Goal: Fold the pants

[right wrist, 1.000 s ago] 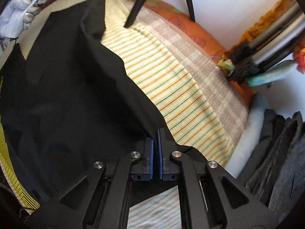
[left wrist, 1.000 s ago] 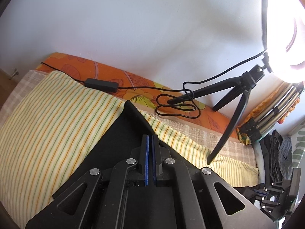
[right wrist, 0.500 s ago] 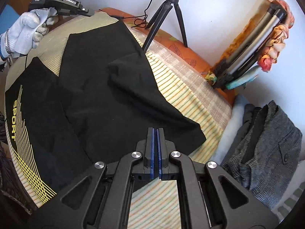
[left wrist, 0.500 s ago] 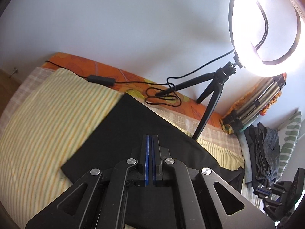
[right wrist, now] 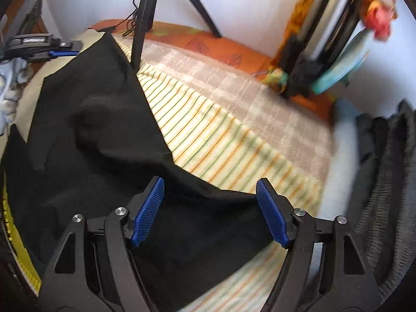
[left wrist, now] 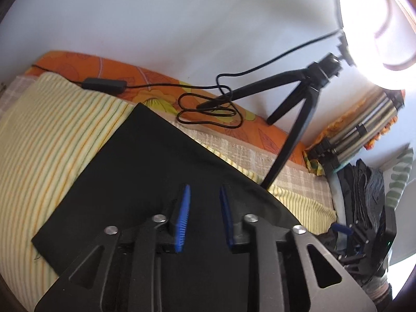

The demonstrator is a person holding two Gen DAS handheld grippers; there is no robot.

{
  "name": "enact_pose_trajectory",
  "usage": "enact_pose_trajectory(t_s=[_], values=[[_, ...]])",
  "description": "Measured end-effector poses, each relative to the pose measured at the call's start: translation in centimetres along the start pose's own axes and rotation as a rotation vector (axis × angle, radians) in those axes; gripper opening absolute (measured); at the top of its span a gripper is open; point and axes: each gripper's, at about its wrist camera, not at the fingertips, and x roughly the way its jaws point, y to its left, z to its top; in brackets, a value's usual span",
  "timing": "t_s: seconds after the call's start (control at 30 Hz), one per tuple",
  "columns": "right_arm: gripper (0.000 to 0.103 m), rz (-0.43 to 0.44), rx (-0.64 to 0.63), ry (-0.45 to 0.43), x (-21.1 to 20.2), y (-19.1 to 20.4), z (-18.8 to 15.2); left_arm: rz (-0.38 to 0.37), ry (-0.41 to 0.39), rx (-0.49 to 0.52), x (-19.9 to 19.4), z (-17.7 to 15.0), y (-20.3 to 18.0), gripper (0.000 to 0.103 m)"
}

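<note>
The left gripper (left wrist: 204,202) has its jaws parted by a moderate gap, blue pads facing each other with nothing between them; the black pants (left wrist: 145,171) lie flat beneath and ahead of the jaws. A squared corner of the pants points away from the jaws toward the far edge of the bed, and a straight hem runs off to the left of the jaws across the yellow striped sheet (left wrist: 49,140). Beyond the jaws, an orange patterned cover (left wrist: 145,80) borders the bed along the white wall, carrying a looped black cable (left wrist: 208,109) and the legs of a black tripod (left wrist: 299,104). The ring light (left wrist: 384,26) glares above and to the right of the jaws. Dark folded clothes (left wrist: 369,182) are heaped to the right.

The right gripper (right wrist: 209,195) has its jaws spread wide, holding nothing. The pants (right wrist: 91,135) spread out ahead and to the left of these jaws, rumpled, with their edge crossing just between and under the blue pads; whether the pads touch the cloth cannot be told. Yellow print shows at the far left edge. The striped sheet (right wrist: 221,140) lies ahead and to the right of the jaws. The left gripper (right wrist: 52,49) appears far ahead on the left.
</note>
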Motion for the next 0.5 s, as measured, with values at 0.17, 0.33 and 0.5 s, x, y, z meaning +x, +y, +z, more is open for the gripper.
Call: enact_pose_trajectory(t_s=[0.17, 0.33, 0.5], values=[[0.007, 0.029, -0.067, 0.012, 0.3, 2.2, -0.9, -0.007, 0.027, -0.064, 1.5, 1.0, 0.7, 0.048], [0.006, 0.050, -0.083, -0.178, -5.1, 5.8, -2.7, -0.030, 0.024, -0.114, 2.1, 2.1, 0.8, 0.054], [0.006, 0.075, -0.197, -0.173, -6.1, 10.6, -5.1, -0.058, 0.026, -0.192, 2.4, 2.6, 1.8, 0.055]])
